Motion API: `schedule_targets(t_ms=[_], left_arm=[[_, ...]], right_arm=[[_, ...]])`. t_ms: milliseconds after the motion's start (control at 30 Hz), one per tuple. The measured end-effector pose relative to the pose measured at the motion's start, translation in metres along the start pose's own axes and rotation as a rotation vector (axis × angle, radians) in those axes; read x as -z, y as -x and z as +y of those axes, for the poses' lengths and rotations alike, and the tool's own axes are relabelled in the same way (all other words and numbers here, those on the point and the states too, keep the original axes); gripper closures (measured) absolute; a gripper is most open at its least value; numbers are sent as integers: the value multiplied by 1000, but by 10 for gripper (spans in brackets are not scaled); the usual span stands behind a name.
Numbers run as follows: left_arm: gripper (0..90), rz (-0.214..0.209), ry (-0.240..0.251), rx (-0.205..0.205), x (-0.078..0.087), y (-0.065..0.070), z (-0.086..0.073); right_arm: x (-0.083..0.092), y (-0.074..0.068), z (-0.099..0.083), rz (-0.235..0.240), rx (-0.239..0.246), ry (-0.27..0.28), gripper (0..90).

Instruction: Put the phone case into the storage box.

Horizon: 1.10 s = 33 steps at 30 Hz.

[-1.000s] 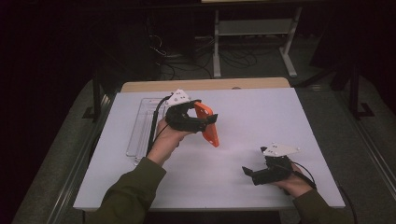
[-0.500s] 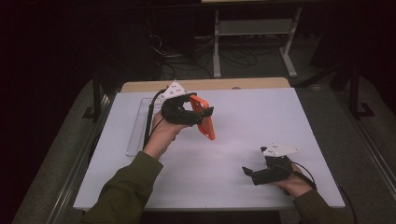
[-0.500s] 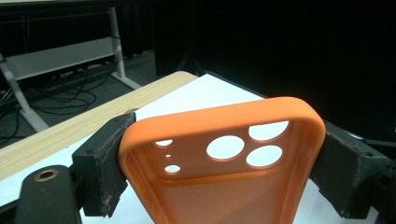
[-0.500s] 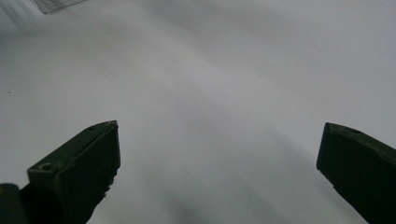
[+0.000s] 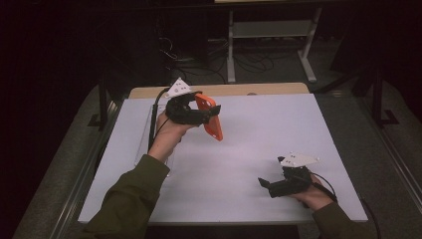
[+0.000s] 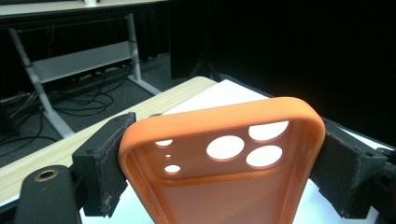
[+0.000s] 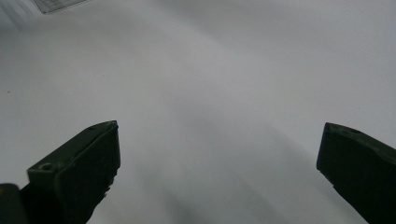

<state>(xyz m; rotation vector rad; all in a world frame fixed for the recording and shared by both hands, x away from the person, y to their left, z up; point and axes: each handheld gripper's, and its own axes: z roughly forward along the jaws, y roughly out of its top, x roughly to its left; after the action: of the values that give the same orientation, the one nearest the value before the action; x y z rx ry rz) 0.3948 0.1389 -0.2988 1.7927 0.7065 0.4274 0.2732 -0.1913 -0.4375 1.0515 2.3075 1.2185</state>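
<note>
Clear tray (image 5: 149,130) lies behind left gripper (image 5: 206,115), whose jaws pinch orange phone case (image 5: 211,118), long side hanging down, camera holes up. Right gripper (image 5: 266,182) jaws wide apart, low over white table (image 5: 259,134).

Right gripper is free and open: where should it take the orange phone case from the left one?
Grip the orange phone case at its free lower end, across the long edges, coming from below. The left gripper clamps its side rims near the camera cutouts, and the right gripper stands open.
</note>
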Motion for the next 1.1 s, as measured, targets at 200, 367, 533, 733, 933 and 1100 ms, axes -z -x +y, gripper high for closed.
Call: schedule_targets(t_ms=[200,367,533,733,933,1100], left_arm=[[152,23,2,3,4,-9,1],[151,42,2,-4,7,-13,3],[151,62,5,-9,11,-19,5],[151,95,18,-5,16,-28,8],[151,134,27,-13,20,-38,10],[151,163,35,-1,23,-46,10]], right_arm=[[0,0,0,-1,0,-2,0],[0,0,0,-1,0,-2,0],[0,0,0,-2,1,-2,0],[0,0,0,-1,-4,-1,0],[0,0,0,-3,-2,-4,0],[0,0,0,-3,1,-9,0]])
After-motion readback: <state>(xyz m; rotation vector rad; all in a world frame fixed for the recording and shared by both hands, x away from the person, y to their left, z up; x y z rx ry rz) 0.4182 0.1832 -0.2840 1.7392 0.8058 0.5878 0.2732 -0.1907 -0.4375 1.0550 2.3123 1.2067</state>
